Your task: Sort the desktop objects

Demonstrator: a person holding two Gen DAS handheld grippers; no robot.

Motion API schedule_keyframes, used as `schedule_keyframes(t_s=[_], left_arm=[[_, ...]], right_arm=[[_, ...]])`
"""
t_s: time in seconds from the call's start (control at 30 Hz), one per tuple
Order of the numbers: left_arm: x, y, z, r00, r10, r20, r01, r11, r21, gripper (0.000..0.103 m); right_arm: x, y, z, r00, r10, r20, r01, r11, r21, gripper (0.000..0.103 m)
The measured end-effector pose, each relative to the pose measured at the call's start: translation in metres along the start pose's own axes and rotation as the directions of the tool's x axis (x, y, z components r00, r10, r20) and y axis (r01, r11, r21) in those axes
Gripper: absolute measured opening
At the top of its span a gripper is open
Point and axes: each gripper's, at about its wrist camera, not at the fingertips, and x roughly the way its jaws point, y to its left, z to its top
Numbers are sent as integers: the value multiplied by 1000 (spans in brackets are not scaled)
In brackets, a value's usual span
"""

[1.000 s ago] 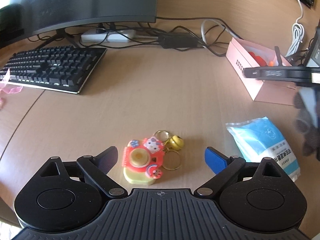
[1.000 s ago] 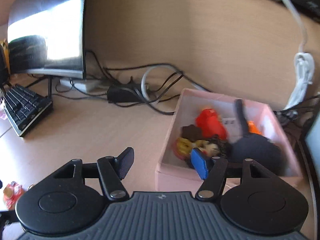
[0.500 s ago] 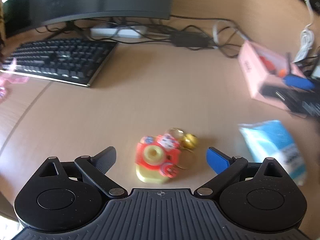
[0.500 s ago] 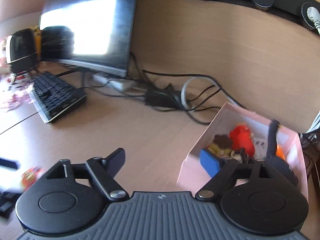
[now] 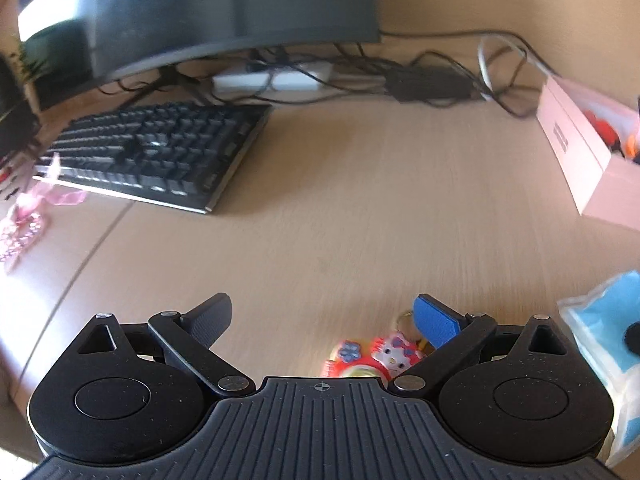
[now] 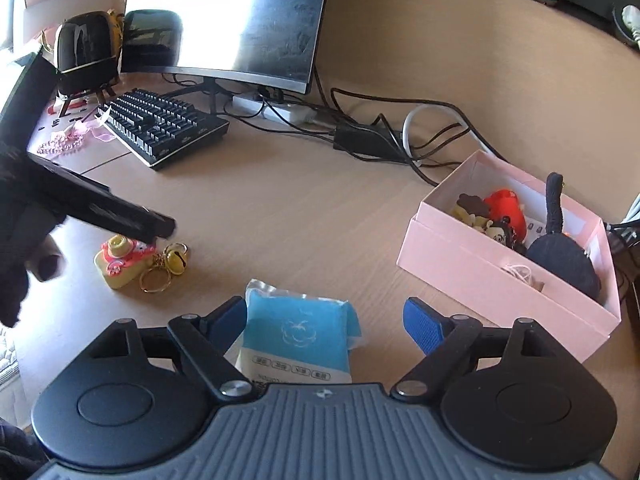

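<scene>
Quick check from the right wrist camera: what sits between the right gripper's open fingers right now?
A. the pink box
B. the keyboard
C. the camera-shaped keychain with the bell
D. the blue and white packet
D: the blue and white packet lies on the desk between the open right gripper fingers, not yet clamped; the keychain lies off to the left.

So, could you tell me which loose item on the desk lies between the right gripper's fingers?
The blue tissue pack. It lies flat between the open right gripper, while the red-and-yellow keychain toy sits off by the left gripper.
</scene>
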Motion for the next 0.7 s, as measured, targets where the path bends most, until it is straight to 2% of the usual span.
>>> schedule_keyframes(t_s=[0.2, 0.4, 0.57, 0.7], left_arm=[[-3, -9, -9, 995, -90, -44, 92, 995, 34, 100], [-29, -17, -29, 977, -207, -51, 211, 972, 100, 101], [-46, -3, -39, 988, -152, -18, 153, 985, 77, 101], [-51, -4, -50, 992, -122, -26, 124, 981, 148, 101]], right_arm=[[-12, -12, -3, 999, -32, -3, 32, 999, 43, 88], [-14, -26, -9, 997, -68, -21, 70, 993, 94, 89], [-15, -28, -13, 998, -67, -17, 69, 992, 103, 90], [-15, -27, -15, 998, -58, -13, 59, 992, 110, 93]])
